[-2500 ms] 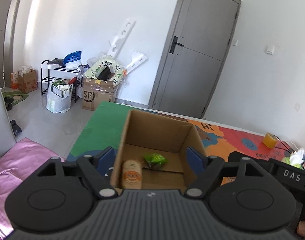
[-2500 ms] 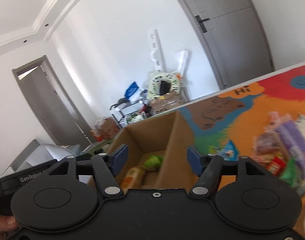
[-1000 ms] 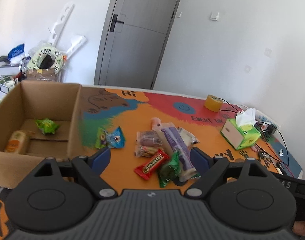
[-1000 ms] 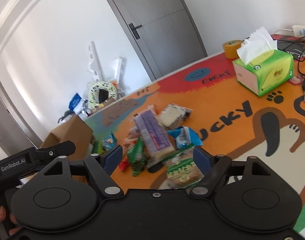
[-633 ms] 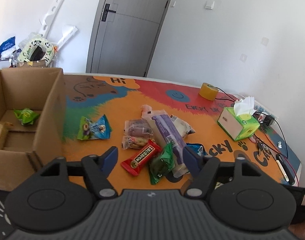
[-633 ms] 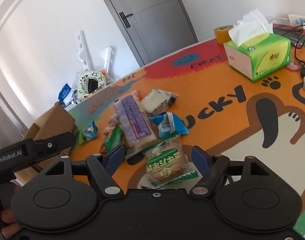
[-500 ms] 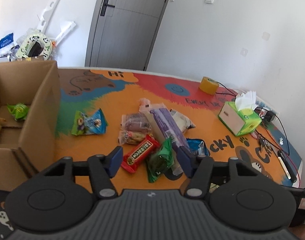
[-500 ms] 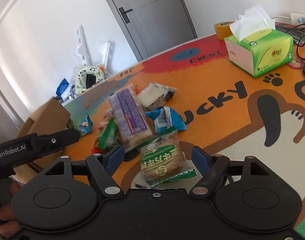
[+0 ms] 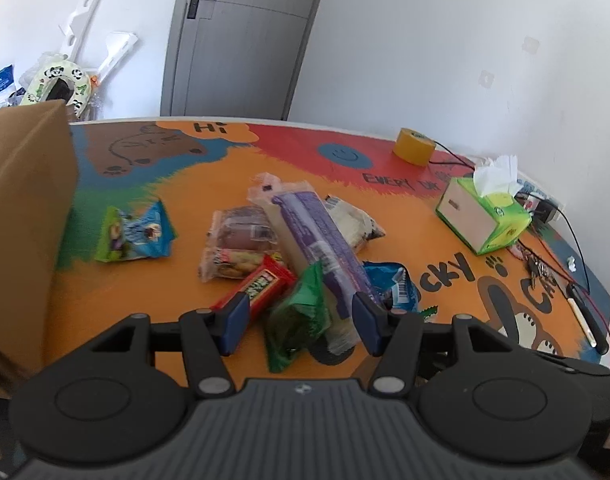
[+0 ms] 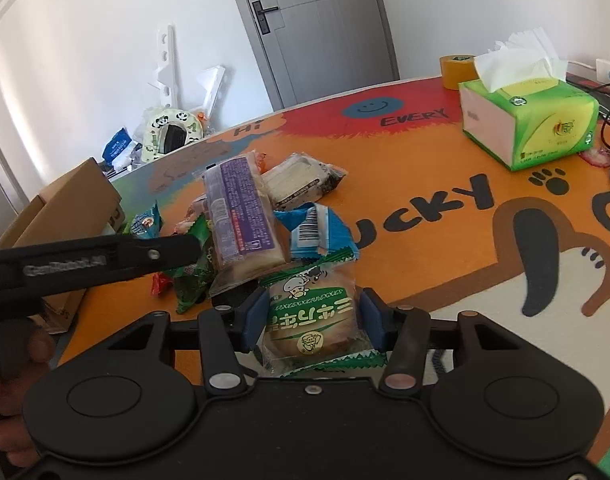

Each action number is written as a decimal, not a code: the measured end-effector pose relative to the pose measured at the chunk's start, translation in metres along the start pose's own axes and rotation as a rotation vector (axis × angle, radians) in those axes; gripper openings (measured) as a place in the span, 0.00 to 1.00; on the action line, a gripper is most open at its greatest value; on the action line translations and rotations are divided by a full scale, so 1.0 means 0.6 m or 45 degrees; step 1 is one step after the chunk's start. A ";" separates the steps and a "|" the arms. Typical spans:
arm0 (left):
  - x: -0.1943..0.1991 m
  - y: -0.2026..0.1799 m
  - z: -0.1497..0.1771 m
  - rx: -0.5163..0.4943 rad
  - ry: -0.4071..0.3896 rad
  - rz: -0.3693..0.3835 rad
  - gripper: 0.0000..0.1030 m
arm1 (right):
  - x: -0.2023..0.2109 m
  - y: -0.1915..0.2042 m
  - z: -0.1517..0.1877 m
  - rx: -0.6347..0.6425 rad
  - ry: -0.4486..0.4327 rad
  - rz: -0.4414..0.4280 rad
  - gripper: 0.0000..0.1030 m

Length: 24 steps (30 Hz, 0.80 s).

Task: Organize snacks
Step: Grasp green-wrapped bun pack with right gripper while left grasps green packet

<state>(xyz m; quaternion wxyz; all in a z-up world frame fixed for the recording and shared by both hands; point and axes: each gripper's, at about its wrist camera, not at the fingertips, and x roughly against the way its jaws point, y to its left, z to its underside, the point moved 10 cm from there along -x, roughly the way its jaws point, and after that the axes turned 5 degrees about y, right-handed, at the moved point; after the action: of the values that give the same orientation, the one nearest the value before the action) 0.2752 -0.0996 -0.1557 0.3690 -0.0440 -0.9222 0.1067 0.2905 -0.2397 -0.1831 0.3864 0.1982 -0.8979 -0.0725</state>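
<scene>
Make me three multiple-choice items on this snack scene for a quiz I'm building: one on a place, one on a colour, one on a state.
1. The cardboard box stands where relative to the snack pile?
A. left
B. right
C. on top

2. The tissue box is mainly:
A. red
B. green
C. black

3. The right gripper is:
A. lying flat on the table
B. open around the green bun packet
C. inside the box

Answers:
1 A, seen at the left wrist view's left edge.
2 B, green sides.
3 B, packet sits between the fingers.
</scene>
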 end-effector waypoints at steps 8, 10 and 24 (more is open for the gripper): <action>-0.030 -0.018 0.007 -0.047 0.001 -0.018 0.53 | 0.012 -0.039 -0.006 -0.075 -0.016 0.049 0.48; -0.030 -0.019 0.006 -0.050 -0.019 -0.018 0.45 | 0.012 -0.042 -0.006 -0.089 -0.019 0.041 0.48; 0.007 0.001 0.003 -0.013 -0.053 -0.008 0.21 | 0.007 -0.022 -0.003 -0.009 -0.018 0.116 0.48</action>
<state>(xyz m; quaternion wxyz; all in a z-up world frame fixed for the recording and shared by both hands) 0.2709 -0.0983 -0.1542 0.3497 -0.0407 -0.9304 0.1020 0.2930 -0.2536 -0.1830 0.3836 0.1555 -0.9084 -0.0593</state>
